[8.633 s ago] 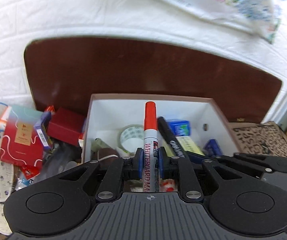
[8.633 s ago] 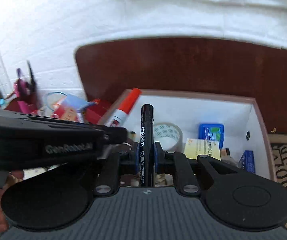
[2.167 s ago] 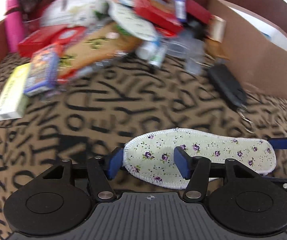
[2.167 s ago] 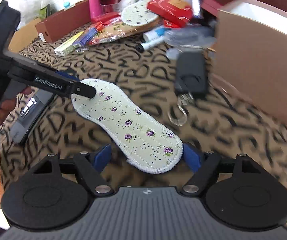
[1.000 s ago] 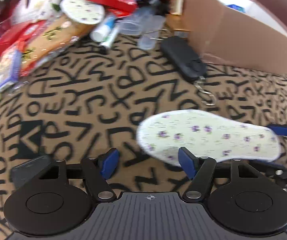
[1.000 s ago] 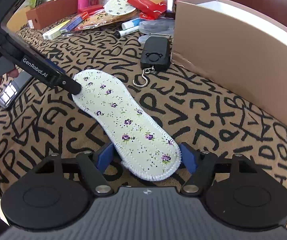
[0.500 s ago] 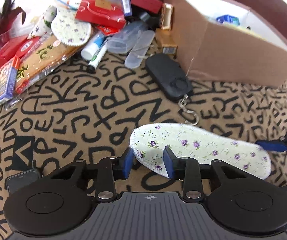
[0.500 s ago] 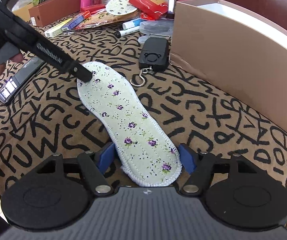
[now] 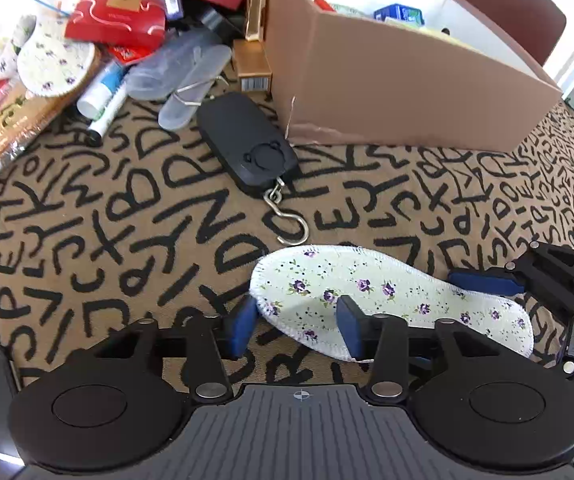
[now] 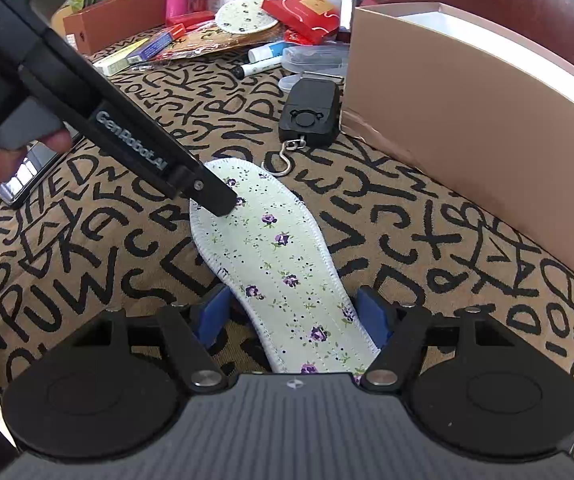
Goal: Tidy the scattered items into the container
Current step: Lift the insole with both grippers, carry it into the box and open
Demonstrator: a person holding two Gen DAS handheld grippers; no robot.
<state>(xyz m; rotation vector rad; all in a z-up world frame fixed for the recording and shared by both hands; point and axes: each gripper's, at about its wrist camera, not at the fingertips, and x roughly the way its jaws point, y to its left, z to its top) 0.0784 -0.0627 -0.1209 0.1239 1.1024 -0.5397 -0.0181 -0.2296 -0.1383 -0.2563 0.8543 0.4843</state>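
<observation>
Both grippers straddled the insole (image 10: 279, 264); left gripper (image 9: 295, 326) jaws opening, right gripper (image 10: 293, 314) jaws spread. Needed firmer edge pinches.

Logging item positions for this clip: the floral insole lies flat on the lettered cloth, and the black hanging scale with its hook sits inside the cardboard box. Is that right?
Not quite. The insole does lie on the lettered cloth, but the scale is not inside the box. It lies on the cloth just outside the box's near corner, its hook pointing toward the insole. Both wrist views show this, the right one most plainly.
</observation>
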